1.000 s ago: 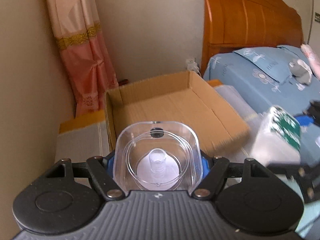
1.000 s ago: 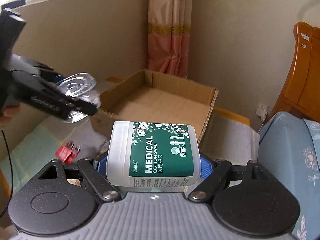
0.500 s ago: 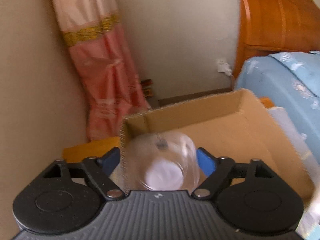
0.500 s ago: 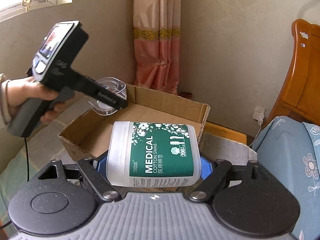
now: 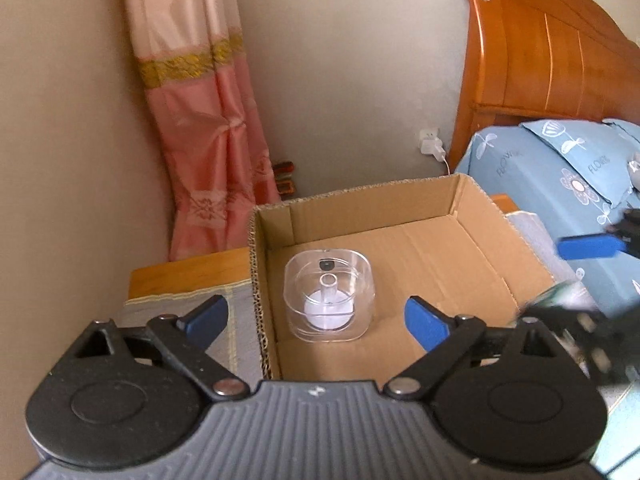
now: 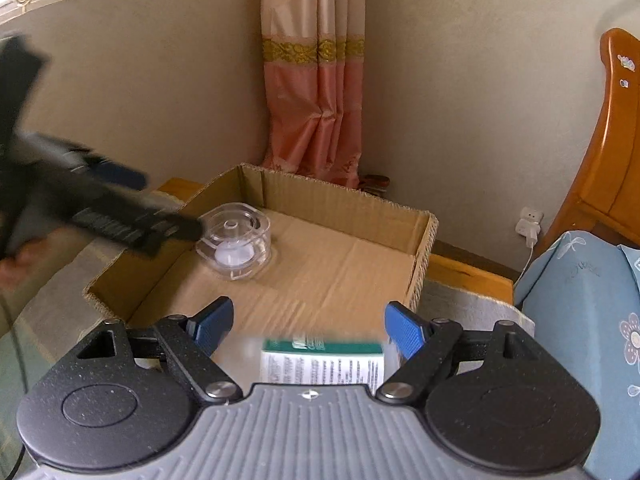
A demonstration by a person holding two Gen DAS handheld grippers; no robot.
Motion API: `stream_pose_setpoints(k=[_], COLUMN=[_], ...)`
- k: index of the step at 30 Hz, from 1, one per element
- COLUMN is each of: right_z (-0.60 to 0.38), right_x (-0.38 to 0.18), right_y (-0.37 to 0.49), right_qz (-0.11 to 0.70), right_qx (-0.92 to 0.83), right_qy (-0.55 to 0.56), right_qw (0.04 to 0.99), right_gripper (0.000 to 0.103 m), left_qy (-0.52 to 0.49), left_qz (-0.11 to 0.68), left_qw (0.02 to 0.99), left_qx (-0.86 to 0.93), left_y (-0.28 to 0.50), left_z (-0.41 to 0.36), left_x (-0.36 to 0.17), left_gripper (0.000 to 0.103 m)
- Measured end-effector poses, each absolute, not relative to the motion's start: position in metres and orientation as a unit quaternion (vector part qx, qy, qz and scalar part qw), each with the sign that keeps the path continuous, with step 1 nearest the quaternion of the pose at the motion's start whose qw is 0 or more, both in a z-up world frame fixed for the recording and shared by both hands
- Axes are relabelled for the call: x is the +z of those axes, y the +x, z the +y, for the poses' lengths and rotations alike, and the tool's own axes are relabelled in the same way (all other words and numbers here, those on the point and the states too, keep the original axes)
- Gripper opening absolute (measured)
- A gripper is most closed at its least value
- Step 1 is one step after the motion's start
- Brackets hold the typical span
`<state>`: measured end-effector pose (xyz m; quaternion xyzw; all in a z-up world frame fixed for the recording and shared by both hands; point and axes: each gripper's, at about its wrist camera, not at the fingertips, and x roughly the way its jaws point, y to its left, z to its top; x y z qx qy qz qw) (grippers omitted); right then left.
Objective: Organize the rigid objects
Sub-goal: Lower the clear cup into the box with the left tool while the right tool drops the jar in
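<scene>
We see the clear case point(image 5: 329, 294) sitting flat in the box point(image 5: 460, 256) near its left wall, open top and centre post pointing up. Our left claw point(image 5: 316, 318) stands spread wide, empty. The swab tub point(image 6: 322, 360) lies blurred between our right claw's point(image 6: 308, 326) parted fingers, long axis crosswise, untouched by either finger.

Home bedroom, wooden headboard point(image 5: 552, 52), floral bedding point(image 5: 560, 172), pink curtain point(image 5: 208, 120)

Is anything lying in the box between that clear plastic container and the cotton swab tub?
No. In the right wrist view, only bare cardboard box floor separates the clear container from the cotton swab tub.
</scene>
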<state>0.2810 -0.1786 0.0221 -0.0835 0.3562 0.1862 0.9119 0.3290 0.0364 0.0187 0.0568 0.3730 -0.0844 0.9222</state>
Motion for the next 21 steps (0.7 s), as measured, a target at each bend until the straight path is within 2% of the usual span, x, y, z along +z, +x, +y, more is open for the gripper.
stream_pose_setpoints(k=[2, 6, 10, 16, 21], right_z=[-0.176, -0.170, -0.178, -0.184, -0.189], right_x=[0.020, 0.018, 0.021, 0.026, 0.035], right_y=[0.293, 0.309, 0.312, 0.292, 0.264], right_qz=[0.365, 0.371, 0.371, 0.362, 0.345], right_qx=[0.188, 0.167, 0.165, 0.155, 0.160], right_qy=[-0.080, -0.099, -0.075, -0.079, -0.065], right_qw=[0.908, 0.908, 0.911, 0.916, 0.923], right_gripper=[0.074, 0.075, 0.094, 0.103, 0.103], left_qy=[0.060, 0.057, 0.047, 0.039, 0.048], left_qz=[0.371, 0.366, 0.369, 0.363, 0.362], left_qw=[0.923, 0.925, 0.924, 0.926, 0.926], left_qx=[-0.080, -0.077, -0.082, -0.091, -0.098], left_y=[0.322, 0.315, 0.308, 0.294, 0.269], left_z=[0.039, 0.047, 0.052, 0.051, 0.048], left_x=[0.020, 0.021, 0.023, 0.028, 0.028], left_gripper=[0.095, 0.095, 0.095, 0.099, 0.100])
